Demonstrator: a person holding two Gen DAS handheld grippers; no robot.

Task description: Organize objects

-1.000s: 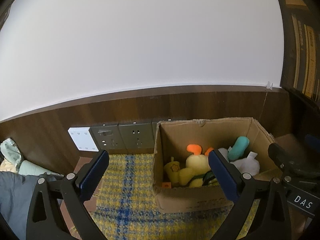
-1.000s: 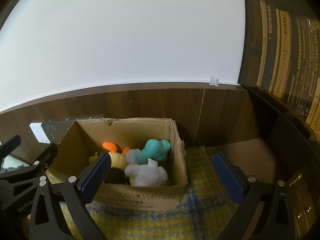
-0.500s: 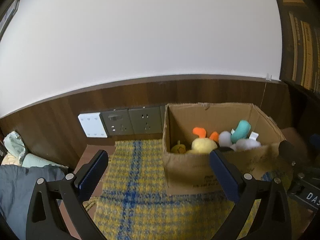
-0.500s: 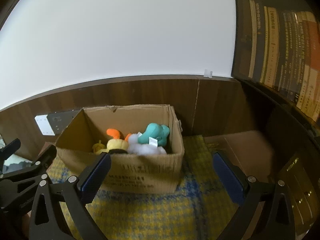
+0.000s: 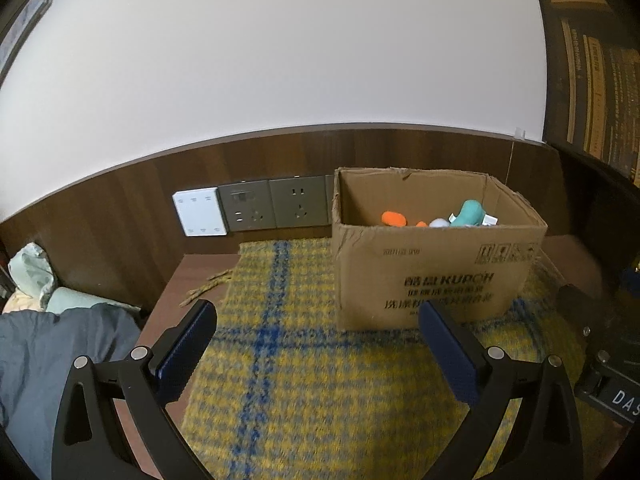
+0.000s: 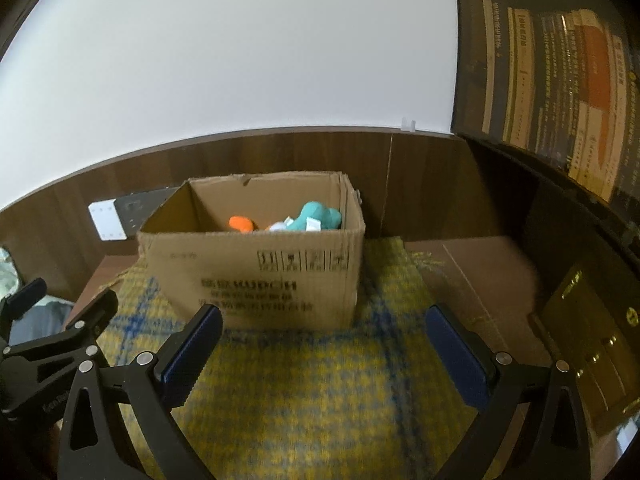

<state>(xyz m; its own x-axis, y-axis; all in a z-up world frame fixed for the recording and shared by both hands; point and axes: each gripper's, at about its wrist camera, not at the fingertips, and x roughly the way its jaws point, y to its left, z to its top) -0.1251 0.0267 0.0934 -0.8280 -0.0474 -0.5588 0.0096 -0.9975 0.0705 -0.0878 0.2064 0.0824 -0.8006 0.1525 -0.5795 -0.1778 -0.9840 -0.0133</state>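
My left gripper (image 5: 318, 332) and my right gripper (image 6: 324, 334) both hang with fingers spread wide, nothing between them, over the yellow-and-blue plaid cloth (image 5: 320, 380) on the counter. One open cardboard box (image 5: 436, 276) stands on the far part of that cloth. Over its rim I count three plush toys: one orange (image 5: 394, 218), one teal (image 5: 470, 212), one white (image 5: 440, 223).
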